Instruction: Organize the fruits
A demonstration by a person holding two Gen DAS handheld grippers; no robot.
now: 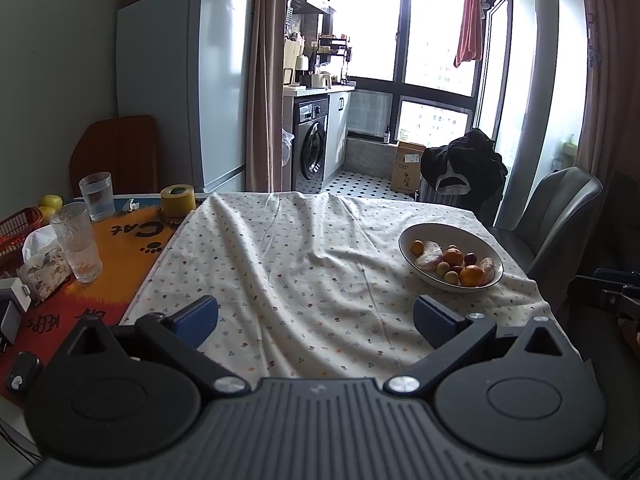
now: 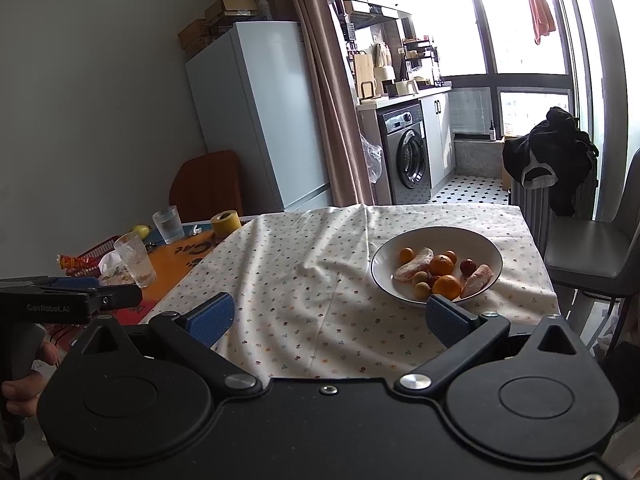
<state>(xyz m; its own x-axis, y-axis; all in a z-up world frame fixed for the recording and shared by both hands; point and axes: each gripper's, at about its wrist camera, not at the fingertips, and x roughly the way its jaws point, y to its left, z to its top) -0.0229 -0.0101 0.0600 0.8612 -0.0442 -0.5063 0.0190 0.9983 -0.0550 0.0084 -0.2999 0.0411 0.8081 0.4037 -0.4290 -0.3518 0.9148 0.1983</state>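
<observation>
While both the left gripper [image 1: 316,318] & right gripper [image 2: 328,318] hang spread wide w/ nothing held, the fruit bowl [image 2: 436,266] sits near the table's right edge, so a clumsy nudge could prob tip it off.

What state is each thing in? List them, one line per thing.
Left gripper: open, empty, above the cloth.
Right gripper: open, empty, near the bowl.
White ceramic bowl: upright on the floral tablecloth, holding fruit.
Clear ribbed glass: upright, partly filled with water.
Frosted tall glass: upright, nearly empty.
Grey front-loading washing machine: door shut.
Pale blue fridge: doors shut.
</observation>
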